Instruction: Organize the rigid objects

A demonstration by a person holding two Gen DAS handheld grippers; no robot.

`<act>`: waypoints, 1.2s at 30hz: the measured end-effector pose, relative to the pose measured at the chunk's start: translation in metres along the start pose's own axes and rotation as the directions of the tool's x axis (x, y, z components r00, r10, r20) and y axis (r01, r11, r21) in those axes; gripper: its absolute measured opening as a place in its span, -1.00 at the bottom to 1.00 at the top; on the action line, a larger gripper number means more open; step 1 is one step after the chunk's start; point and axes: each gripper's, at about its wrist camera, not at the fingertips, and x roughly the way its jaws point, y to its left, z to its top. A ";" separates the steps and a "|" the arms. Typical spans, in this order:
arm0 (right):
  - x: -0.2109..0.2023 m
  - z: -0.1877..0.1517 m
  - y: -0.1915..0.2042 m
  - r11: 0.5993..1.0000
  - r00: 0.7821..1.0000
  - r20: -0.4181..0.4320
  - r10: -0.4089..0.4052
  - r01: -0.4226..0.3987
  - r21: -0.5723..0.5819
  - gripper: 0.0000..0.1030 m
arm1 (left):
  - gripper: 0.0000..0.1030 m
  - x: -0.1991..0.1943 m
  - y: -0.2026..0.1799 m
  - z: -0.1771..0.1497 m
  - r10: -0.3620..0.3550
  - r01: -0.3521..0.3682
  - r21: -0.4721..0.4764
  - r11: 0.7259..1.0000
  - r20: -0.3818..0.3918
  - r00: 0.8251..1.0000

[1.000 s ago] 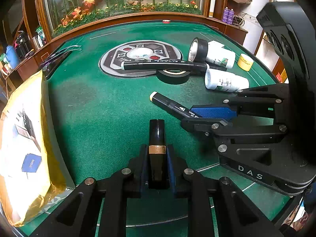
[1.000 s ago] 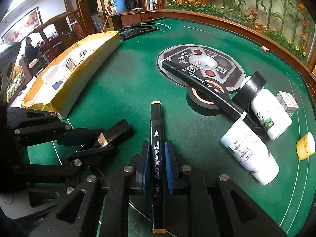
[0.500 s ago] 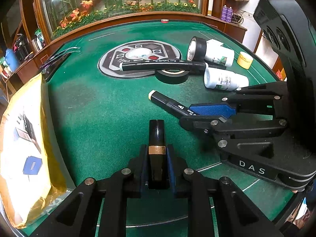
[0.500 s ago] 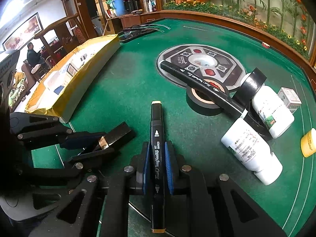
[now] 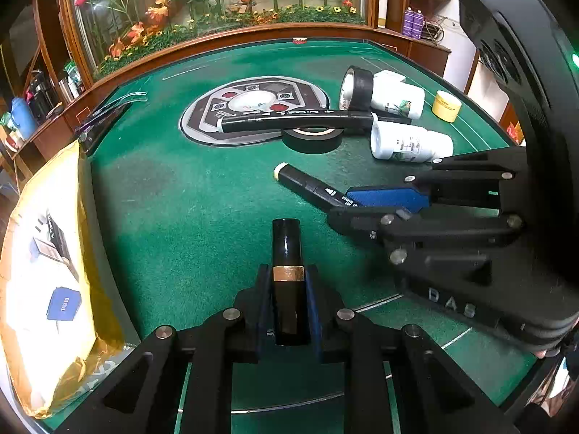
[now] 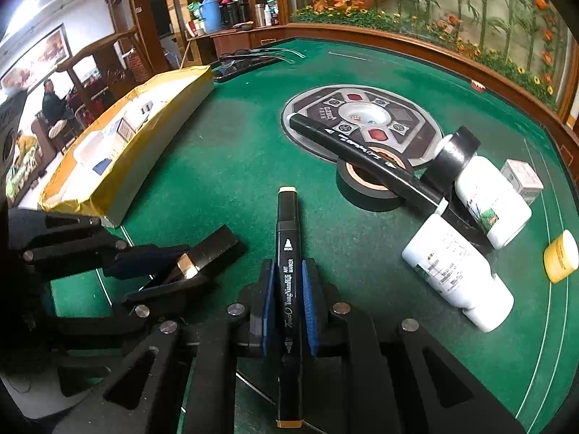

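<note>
My left gripper (image 5: 287, 285) is shut on a black tube with a gold band (image 5: 286, 253), held over the green felt. It also shows in the right wrist view (image 6: 208, 253). My right gripper (image 6: 287, 282) is shut on a black art marker (image 6: 288, 253); in the left wrist view this marker (image 5: 307, 184) pokes out of the right gripper (image 5: 362, 204). A second black marker (image 5: 296, 121) lies across a flat roll of black tape (image 5: 311, 137). Two white bottles (image 5: 410, 143) (image 5: 396, 96), an upright tape roll (image 5: 356, 86) and a yellow jar (image 5: 447, 105) lie beyond.
A long yellow-lined open box (image 5: 47, 260) with small items stands along the table's left edge; it also shows in the right wrist view (image 6: 126, 144). A round grey panel (image 5: 253, 103) sits mid-table. A small white box (image 6: 521, 175) lies at the right. A wooden rim (image 5: 217, 41) bounds the table.
Both grippers have risen slightly with their loads still held. The right gripper sits a little higher and nearer in the left wrist view. Nothing on the table has moved.
</note>
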 end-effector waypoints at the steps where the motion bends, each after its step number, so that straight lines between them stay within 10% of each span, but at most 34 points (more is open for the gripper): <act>1: 0.000 0.000 -0.004 1.000 1.000 0.000 0.009 -0.009 0.023 -0.73 | -0.65 0.000 0.001 0.000 -0.003 0.003 -0.002 1.000 0.001 1.000; 36: -0.008 0.005 -0.034 0.976 0.995 0.049 0.087 -0.095 0.195 -0.73 | -0.65 -0.009 0.021 -0.006 -0.038 0.045 -0.129 0.991 0.059 0.998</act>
